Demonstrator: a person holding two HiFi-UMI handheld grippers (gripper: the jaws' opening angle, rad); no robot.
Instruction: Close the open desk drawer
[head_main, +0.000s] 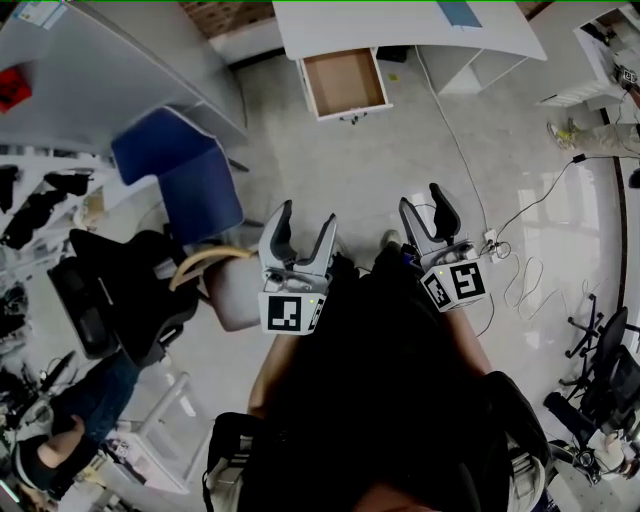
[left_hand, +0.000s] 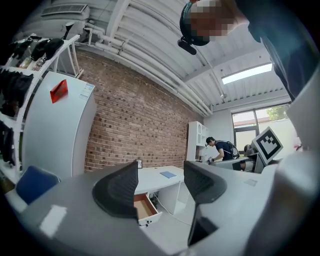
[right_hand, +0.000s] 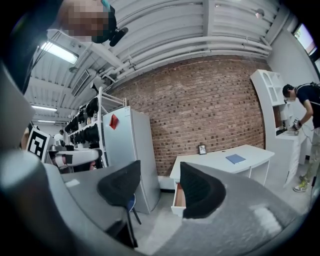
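**Writing:** No readable text is found in any view. Black-and-white square markers (head_main: 292, 312) are seen on the cube of each gripper. A red tag (left_hand: 59, 90) is fixed to the tall white cabinet (left_hand: 65, 135); any print on it is too small to read. A blue book (right_hand: 235, 159) lies flat on the desk top, and its cover cannot be read.

**Drawer:** The open drawer (head_main: 343, 82) hangs under the left end of the white desk (head_main: 400, 28), at the top of the head view, well apart from both grippers. It is pulled out towards the person, so its white front panel faces the bottom of that view and its brown inner floor is exposed. Its outline is seen as nearly square, a little wider across the desk front than deep. Its travel line runs straight out from the desk edge.

**Left gripper** (head_main: 306, 215)**:** The jaws are spread wide and nothing is between the pads. In its own view the drawer (left_hand: 145, 207) is seen far off through the gap.

**Right gripper** (head_main: 421, 198)**:** The jaws are spread wide and nothing is gripped. In its own view the drawer (right_hand: 178, 196) is partly covered by the right-hand pad.

**Surroundings:** A blue chair (head_main: 185, 170) stands left of the grippers, and a white cable (head_main: 520, 275) is strewn over the floor on the right.
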